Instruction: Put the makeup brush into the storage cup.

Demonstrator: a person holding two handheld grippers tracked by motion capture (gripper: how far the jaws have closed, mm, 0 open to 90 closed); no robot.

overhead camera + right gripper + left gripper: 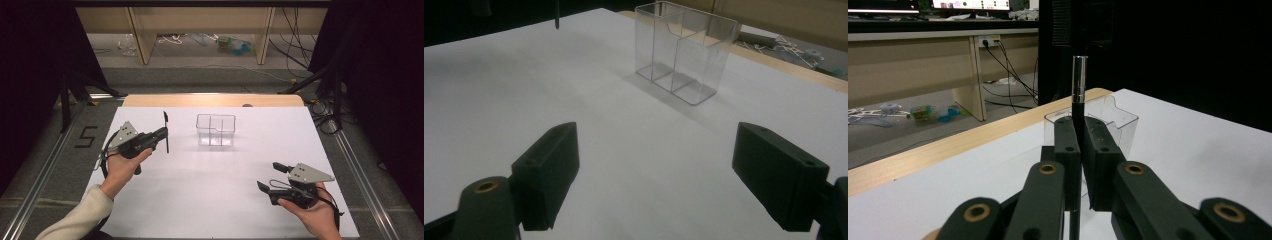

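Note:
A clear plastic box [215, 129] with compartments stands on the white sheet near the table's far middle; it also shows in the right gripper view [684, 50] and behind the jaws in the left gripper view [1120, 120]. My left gripper [164, 134], left of the box, is shut on a thin black pen [166, 131] that stands upright. In the left gripper view the pen [1078, 95] rises between the closed pads, its silver end on top. My right gripper [268, 176] hovers at the near right, open, with nothing between its fingers [546, 170].
The white sheet [215, 170] covers the table, with a wooden edge [212, 100] at the far side. Beyond it are desk legs, cables and litter on the floor. Dark curtains stand at both sides.

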